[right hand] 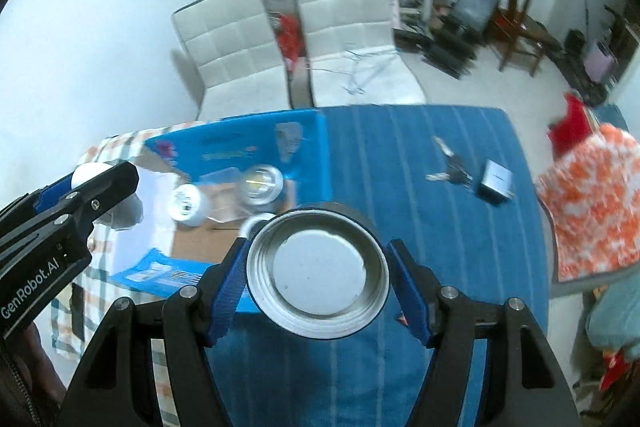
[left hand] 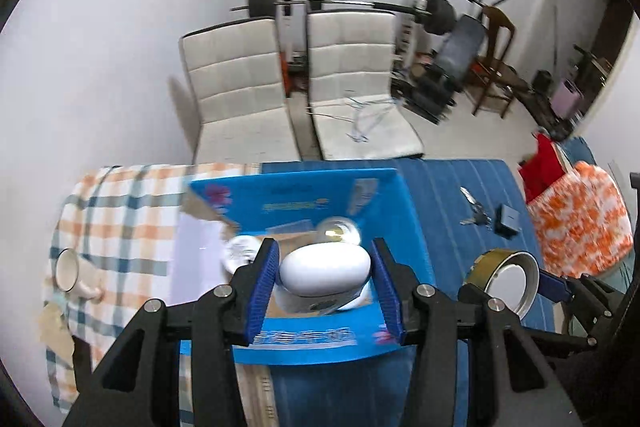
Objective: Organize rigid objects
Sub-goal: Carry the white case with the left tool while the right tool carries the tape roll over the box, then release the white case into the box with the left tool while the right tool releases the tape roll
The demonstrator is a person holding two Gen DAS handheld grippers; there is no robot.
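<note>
Above the blue-clothed table (right hand: 400,155), with keys (right hand: 450,173) and a small grey box (right hand: 496,181) lying well clear, the left tongs (left hand: 326,277) clamp a smooth white egg-shaped object (left hand: 324,269) over the open blue box (left hand: 360,187), while the right tongs (right hand: 318,265) clamp a round metal lid (right hand: 318,263).

Brightness: both views bright and even, daylight-like, with a cool blue cast in the right wrist view.
Shadows: soft grey shadow on the wall (left hand: 100,47) left of the white chairs (left hand: 236,87), in the middle of the frame.
Glare: pale shine on the glass jar (right hand: 262,183) inside the blue box (left hand: 320,195).
Blur: motion smear on the box print, checked cloth (left hand: 112,211) and keys (right hand: 452,175).
Distortion: strong fisheye bending; black corners ring each frame.
Focus: jaws sharp, far room softer.
</note>
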